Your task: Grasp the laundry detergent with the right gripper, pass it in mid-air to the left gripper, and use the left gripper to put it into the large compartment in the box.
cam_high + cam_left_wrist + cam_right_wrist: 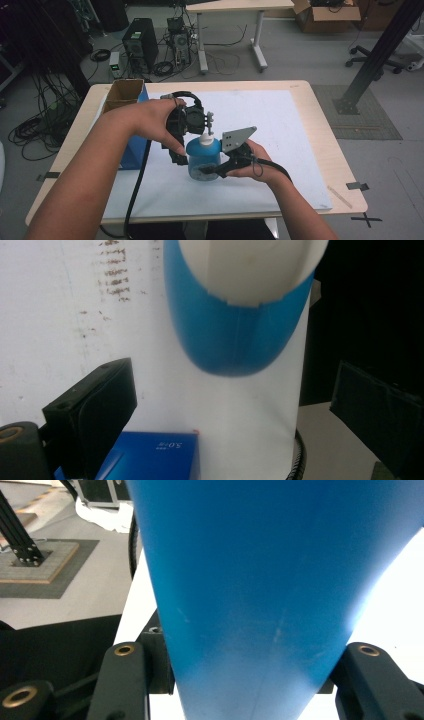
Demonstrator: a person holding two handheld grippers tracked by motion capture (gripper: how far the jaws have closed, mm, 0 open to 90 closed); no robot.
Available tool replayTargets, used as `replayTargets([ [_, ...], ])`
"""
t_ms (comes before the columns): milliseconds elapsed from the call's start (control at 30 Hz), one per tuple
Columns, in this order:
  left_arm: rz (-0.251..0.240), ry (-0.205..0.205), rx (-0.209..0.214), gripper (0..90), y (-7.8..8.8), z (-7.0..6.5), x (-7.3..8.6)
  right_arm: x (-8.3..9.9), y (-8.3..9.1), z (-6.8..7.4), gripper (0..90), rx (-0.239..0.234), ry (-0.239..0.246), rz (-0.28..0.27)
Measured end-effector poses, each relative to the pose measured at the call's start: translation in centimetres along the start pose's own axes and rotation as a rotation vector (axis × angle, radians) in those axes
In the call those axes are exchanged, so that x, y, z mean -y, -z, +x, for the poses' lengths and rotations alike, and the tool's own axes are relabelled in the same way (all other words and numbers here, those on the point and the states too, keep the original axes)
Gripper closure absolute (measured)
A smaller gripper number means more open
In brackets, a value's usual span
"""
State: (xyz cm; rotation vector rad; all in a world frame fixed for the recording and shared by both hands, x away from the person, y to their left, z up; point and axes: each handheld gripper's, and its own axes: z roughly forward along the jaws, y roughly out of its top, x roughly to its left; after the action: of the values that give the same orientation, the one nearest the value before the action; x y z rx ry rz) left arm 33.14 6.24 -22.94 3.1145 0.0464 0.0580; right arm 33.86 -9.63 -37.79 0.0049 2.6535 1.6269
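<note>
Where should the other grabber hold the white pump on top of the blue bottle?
Probably the pump's thin neck, coming down from above. The blue bottle stands upright, clamped round its body by the right gripper, and the left gripper hangs open over the top.

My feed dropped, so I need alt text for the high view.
A blue bottle with a white pump top stands on a white mat, clamped at its side by the right tool. The left tool is open above the bottle's top. A blue box and a cardboard box sit at the table's left.
</note>
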Motion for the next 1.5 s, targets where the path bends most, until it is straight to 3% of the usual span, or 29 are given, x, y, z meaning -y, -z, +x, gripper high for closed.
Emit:
replayTargets([
  [833,-0.009,-0.014,0.014,4.9,-0.9,0.1,-0.5,-0.9,-2.5,0.0,45.2,-0.025,-0.002,0.003],
  [1500,0.008,-0.014,0.009,8.0,-1.3,0.0,-0.8,-2.4,-3.0,0.0,45.2,-0.021,0.013,-0.003],
])
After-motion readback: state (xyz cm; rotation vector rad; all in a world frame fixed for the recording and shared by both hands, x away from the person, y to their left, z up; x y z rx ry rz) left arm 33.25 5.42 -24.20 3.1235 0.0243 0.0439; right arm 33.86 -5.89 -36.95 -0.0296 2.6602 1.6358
